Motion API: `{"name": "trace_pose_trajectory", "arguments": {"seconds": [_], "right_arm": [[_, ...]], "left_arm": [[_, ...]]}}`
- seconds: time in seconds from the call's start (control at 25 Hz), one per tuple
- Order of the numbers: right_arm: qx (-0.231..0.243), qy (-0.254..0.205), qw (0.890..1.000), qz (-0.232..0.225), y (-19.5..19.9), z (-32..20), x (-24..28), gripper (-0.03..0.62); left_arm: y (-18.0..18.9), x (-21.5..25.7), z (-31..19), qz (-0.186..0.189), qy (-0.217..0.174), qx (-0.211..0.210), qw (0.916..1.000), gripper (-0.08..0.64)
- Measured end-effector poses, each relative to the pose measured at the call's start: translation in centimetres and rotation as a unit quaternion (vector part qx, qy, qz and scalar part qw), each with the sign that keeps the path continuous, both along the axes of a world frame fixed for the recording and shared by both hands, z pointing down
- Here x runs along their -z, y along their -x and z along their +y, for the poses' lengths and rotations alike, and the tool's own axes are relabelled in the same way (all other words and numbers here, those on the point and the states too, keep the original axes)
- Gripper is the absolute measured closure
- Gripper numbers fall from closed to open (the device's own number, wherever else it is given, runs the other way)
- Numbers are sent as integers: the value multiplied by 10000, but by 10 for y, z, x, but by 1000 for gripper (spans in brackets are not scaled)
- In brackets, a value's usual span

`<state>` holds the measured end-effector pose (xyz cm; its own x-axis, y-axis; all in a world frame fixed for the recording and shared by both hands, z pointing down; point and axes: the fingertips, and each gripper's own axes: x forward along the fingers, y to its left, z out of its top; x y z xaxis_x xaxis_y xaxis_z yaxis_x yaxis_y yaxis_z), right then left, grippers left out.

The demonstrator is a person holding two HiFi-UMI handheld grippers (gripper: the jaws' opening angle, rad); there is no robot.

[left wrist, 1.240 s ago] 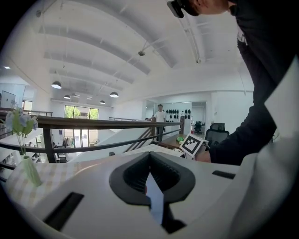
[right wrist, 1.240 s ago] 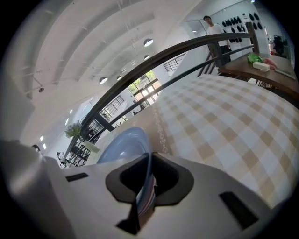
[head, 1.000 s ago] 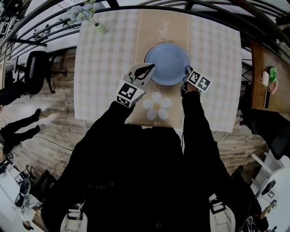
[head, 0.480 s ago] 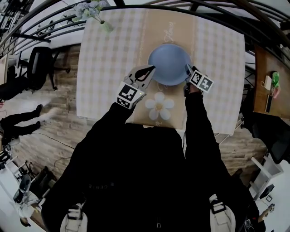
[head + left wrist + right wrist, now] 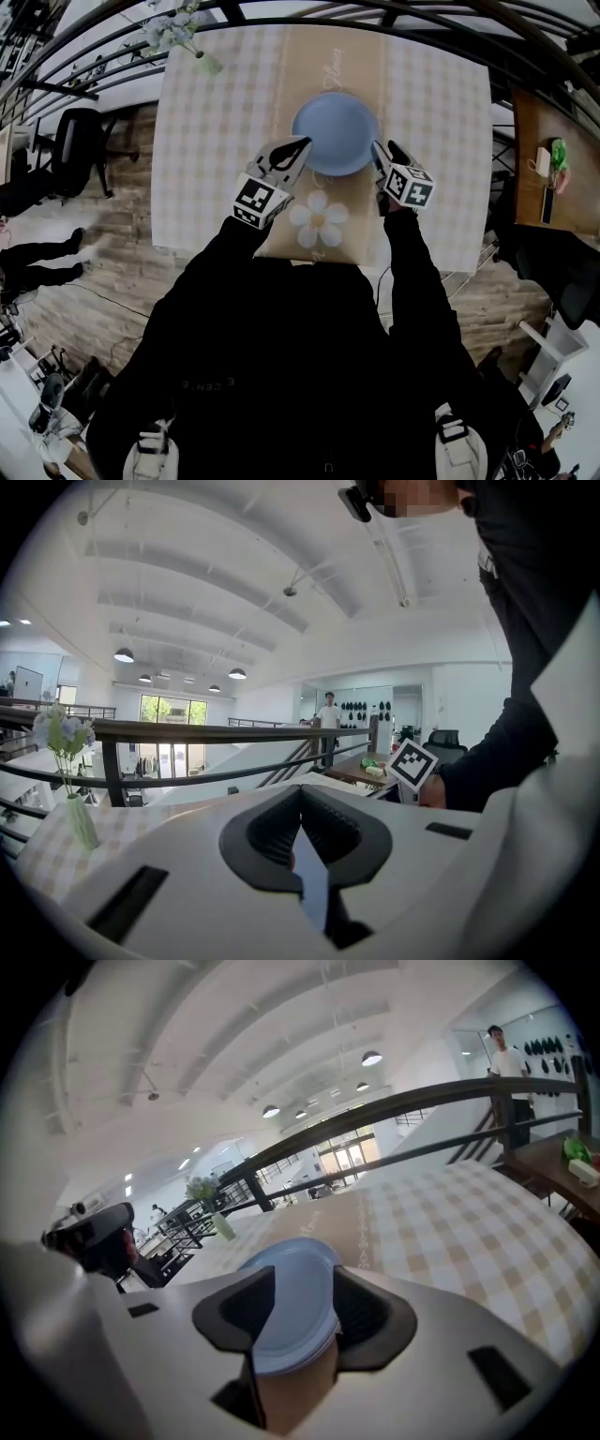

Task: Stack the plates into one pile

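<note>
- My right hand-held gripper (image 5: 384,150) has just been opening. Its jaws are now spread and raised off the rim of the blue plates (image 5: 335,131), which it touched a moment ago.
- The plates rest as one pile on the surface (image 5: 216,112).
- My left hand-held gripper (image 5: 302,142), pressed together, is at their left rim.
- I judge the stacking is finished.

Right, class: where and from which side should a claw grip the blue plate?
Probably the right rim of the blue plate, coming in low from the right: it lies flat on the table, so only its thin edge can be pinched.
</note>
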<state>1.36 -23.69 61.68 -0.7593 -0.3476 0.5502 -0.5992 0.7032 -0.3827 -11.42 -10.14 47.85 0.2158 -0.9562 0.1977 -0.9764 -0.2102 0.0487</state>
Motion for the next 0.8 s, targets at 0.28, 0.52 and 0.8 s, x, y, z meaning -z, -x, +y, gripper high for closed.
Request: {"name": "trace_pose_trajectory", "arguments": {"seconds": [0.28, 0.52, 0.8], "right_arm": [[649, -747, 9944, -380, -11, 21, 62, 400], [1184, -1295, 9806, -875, -21, 39, 123, 426], [1530, -2021, 9566, -1439, -34, 68, 192, 499]], "left_arm": [[-20, 24, -1, -9, -202, 47, 9998, 540], [-47, 57, 4, -18, -492, -29, 9988, 540], [-80, 97, 20, -96, -800, -38, 9967, 540]]}}
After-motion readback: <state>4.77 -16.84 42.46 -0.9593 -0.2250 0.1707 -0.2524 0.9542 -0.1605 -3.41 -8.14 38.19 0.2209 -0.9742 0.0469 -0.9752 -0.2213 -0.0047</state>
